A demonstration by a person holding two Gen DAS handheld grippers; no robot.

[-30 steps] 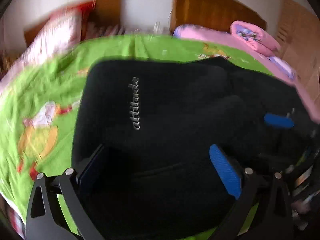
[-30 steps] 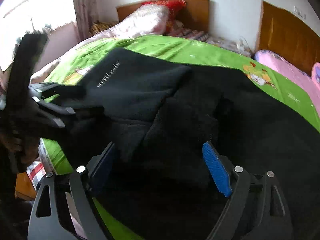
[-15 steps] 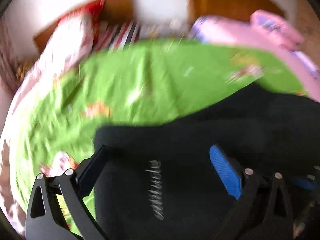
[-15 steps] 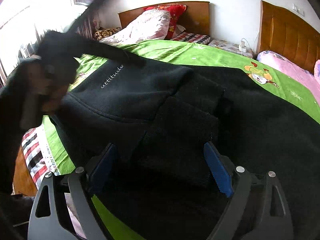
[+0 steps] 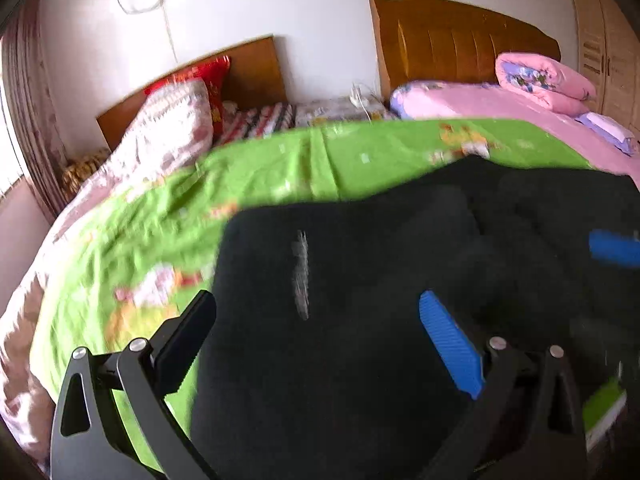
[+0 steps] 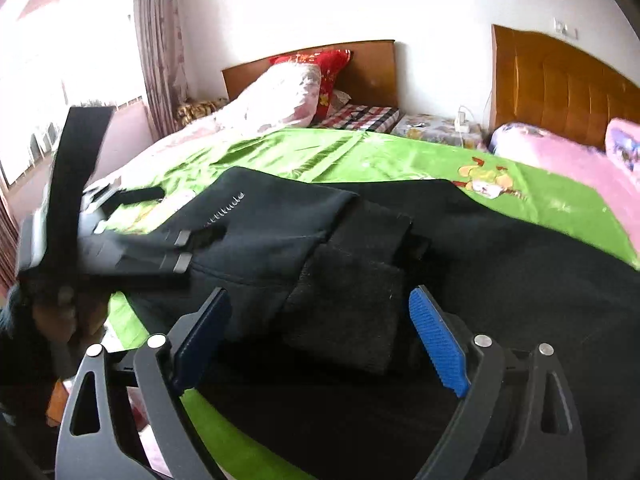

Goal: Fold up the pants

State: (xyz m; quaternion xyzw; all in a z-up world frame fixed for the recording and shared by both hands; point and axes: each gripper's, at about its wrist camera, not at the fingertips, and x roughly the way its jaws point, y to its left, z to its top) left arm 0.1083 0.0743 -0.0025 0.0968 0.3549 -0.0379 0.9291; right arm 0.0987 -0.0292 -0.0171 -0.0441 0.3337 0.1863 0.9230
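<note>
Left claw (image 5: 316, 340) agape over black pants (image 5: 360, 280), green bedspread (image 5: 160, 220) beside.

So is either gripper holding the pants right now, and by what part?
Neither. The left gripper and right gripper are both open above the black pants, with no fabric pinched.
</note>
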